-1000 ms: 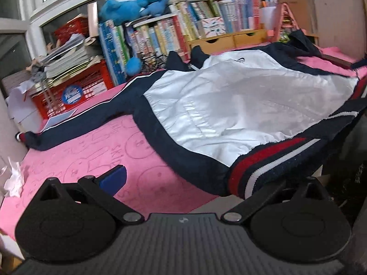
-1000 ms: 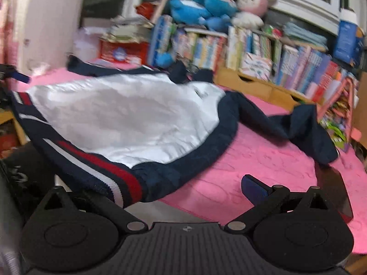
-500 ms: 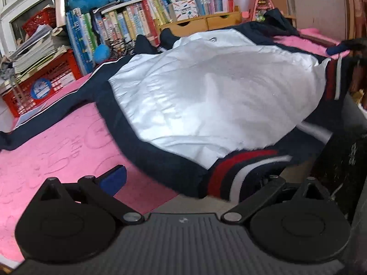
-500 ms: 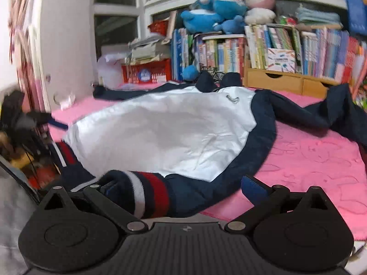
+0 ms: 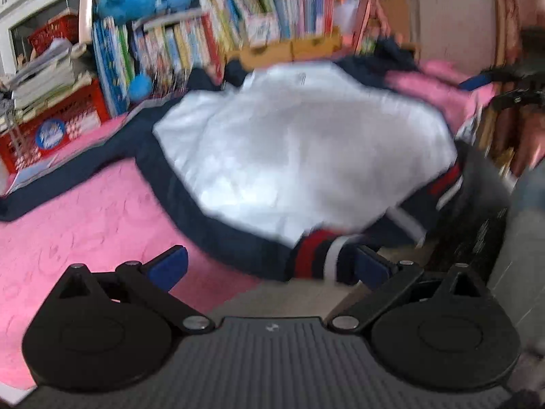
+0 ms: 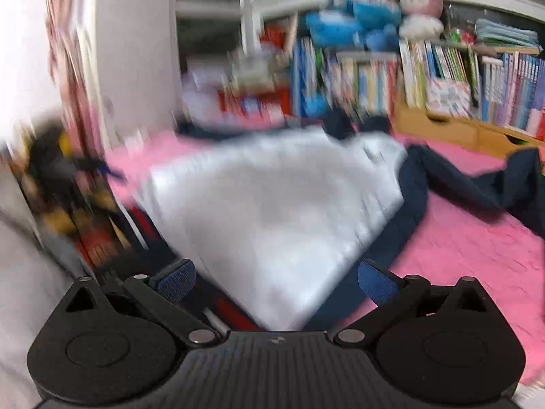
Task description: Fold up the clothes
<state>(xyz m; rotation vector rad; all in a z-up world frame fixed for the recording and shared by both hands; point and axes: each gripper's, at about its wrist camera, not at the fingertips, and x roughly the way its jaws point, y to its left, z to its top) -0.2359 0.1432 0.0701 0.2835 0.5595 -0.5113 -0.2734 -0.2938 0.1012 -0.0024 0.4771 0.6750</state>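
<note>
Clearly, the jacket [image 5: 299, 156] is spread white side up on the pink mat [image 5: 85, 211], in front of the bookshelf [image 5: 218, 34]. Both grippers are held wide at its striped hem [image 5: 320, 255], nothing clamped: the left gripper [image 5: 269, 266] at 1 corner, the right gripper [image 6: 276, 283] at the other, with cloth lying between its jaws. Since the hem hangs off the mat's near edge, it could be missed or only 1 layer pinched, so the jacket might slip down. No writing can be read through the blur.
</note>
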